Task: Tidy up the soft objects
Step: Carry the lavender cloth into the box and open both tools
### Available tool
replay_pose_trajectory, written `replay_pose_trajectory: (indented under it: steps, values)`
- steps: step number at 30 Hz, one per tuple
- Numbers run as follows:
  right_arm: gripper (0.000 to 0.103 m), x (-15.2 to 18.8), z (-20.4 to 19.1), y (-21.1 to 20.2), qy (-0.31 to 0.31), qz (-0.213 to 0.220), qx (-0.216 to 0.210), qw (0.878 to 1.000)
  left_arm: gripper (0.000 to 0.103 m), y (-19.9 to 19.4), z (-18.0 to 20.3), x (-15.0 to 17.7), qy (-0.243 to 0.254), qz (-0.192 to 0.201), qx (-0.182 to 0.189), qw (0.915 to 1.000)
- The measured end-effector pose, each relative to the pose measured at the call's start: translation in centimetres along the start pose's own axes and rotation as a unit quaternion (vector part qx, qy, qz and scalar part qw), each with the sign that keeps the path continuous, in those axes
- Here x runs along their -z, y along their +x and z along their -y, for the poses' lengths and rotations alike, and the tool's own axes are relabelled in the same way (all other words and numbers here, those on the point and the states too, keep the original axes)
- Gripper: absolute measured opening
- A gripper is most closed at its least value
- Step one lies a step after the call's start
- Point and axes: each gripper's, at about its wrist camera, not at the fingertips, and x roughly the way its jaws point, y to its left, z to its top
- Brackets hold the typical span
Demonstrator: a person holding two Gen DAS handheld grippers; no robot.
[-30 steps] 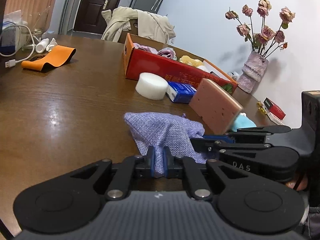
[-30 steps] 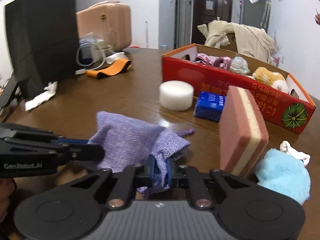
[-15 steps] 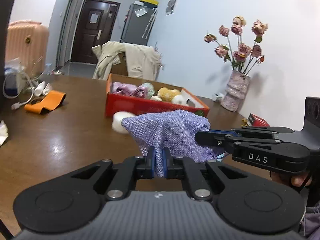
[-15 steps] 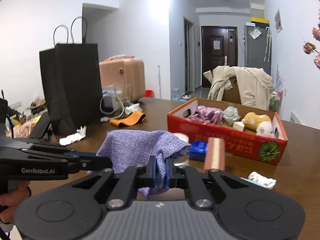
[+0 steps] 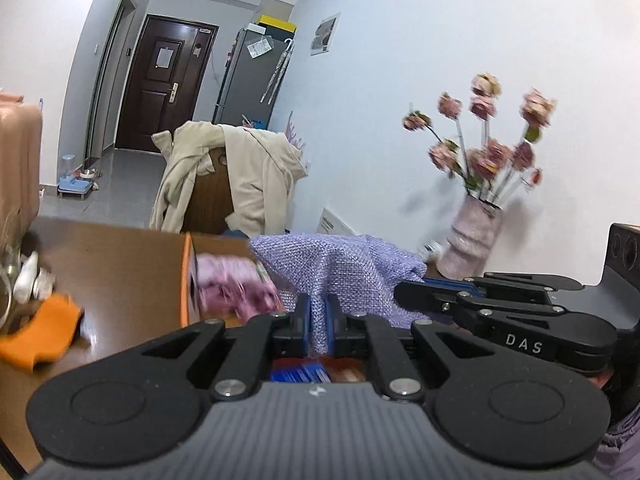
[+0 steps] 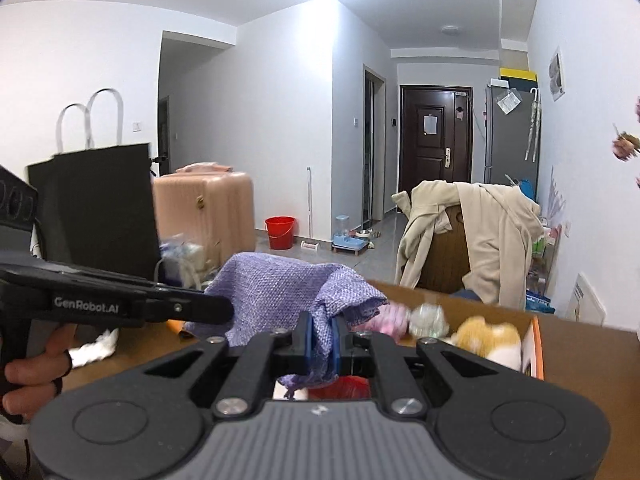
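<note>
A purple woven pouch point(image 5: 340, 268) hangs in the air between both grippers, also in the right wrist view point(image 6: 280, 288). My left gripper point(image 5: 318, 320) is shut on one edge of it. My right gripper point(image 6: 322, 340) is shut on the other edge. The pouch is held above the near side of the red cardboard box point(image 5: 186, 280), which holds a pink cloth point(image 5: 232, 284) and a yellow plush toy point(image 6: 486, 334). In the right wrist view the left gripper point(image 6: 224, 312) comes in from the left; in the left wrist view the right gripper point(image 5: 400, 290) comes in from the right.
An orange band point(image 5: 40, 332) lies on the brown table point(image 5: 112, 264) at left. A vase of dried roses point(image 5: 472, 236) stands at the right by the wall. A black paper bag point(image 6: 92, 208) stands at the left. A chair with a beige coat point(image 6: 472, 232) is behind the table.
Both grippers have lifted the pouch off the table and carried it up and forward over the red box. The foam disc and sponge have dropped out of sight below.
</note>
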Motion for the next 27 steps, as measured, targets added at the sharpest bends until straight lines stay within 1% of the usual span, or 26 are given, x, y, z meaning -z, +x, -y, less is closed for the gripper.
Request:
replay_pose_trajectory:
  steps: [4, 6, 8, 10, 12, 13, 15, 17, 19, 20, 22, 23, 24, 25, 27]
  values:
    - [0.009, -3.5, 2.2, 4.8, 0.004, -0.011, 0.005, 1.0, 0.008, 4.1, -3.1, -3.6, -0.012, -0.005, 0.001, 0.9999]
    - [0.009, -4.8, 3.1, 7.3, 0.006, -0.021, 0.011, 1.0, 0.008, 6.3, -4.4, -4.8, -0.014, -0.011, 0.0, 0.9998]
    - [0.009, -5.3, 3.9, 9.8, 0.011, -0.037, 0.016, 0.999, 0.008, 8.6, -5.7, -5.3, -0.023, -0.028, -0.003, 0.9993]
    - [0.009, -5.0, 4.8, 12.6, 0.023, -0.062, 0.022, 0.998, 0.008, 11.1, -6.9, -5.0, -0.034, -0.051, -0.007, 0.9981]
    - [0.009, -3.7, 5.3, 15.0, 0.031, -0.098, 0.026, 0.994, 0.008, 13.2, -7.7, -3.9, -0.038, -0.082, -0.021, 0.9957]
    - [0.01, -2.9, 5.4, 16.1, 0.036, -0.122, 0.017, 0.992, 0.008, 14.1, -7.9, -3.0, -0.031, -0.098, -0.03, 0.9942]
    - [0.01, -0.8, 5.5, 18.1, 0.035, -0.171, 0.003, 0.985, 0.009, 15.2, -8.1, -1.1, -0.001, -0.13, -0.04, 0.9907]
    - [0.011, 1.4, 5.7, 19.9, 0.03, -0.215, -0.005, 0.976, 0.01, 15.6, -7.6, 0.8, 0.029, -0.15, -0.058, 0.9866]
    - [0.013, 2.8, 5.9, 21.0, 0.029, -0.243, -0.013, 0.969, 0.012, 15.2, -7.3, 1.9, 0.043, -0.151, -0.053, 0.9861]
    - [0.015, 3.4, 6.0, 21.3, 0.029, -0.25, -0.017, 0.968, 0.014, 14.8, -7.2, 2.2, 0.041, -0.147, -0.053, 0.9869]
    - [0.015, 3.7, 6.4, 21.4, 0.044, -0.251, -0.027, 0.967, 0.022, 13.8, -7.2, 2.4, 0.042, -0.136, -0.054, 0.9883]
    - [0.016, 3.6, 6.7, 21.7, 0.054, -0.255, -0.033, 0.965, 0.029, 13.4, -7.2, 2.1, 0.039, -0.133, -0.056, 0.9888]
    - [0.021, 3.5, 6.7, 21.6, 0.061, -0.259, -0.037, 0.963, 0.031, 12.7, -7.2, 2.0, 0.037, -0.128, -0.057, 0.9894]
    - [0.036, 3.4, 6.8, 21.6, 0.063, -0.261, -0.039, 0.963, 0.032, 12.0, -7.3, 1.8, 0.034, -0.122, -0.06, 0.9901]
    - [0.044, 3.0, 6.7, 20.9, 0.063, -0.254, -0.036, 0.965, 0.032, 10.9, -7.3, 1.6, 0.031, -0.115, -0.072, 0.9902]
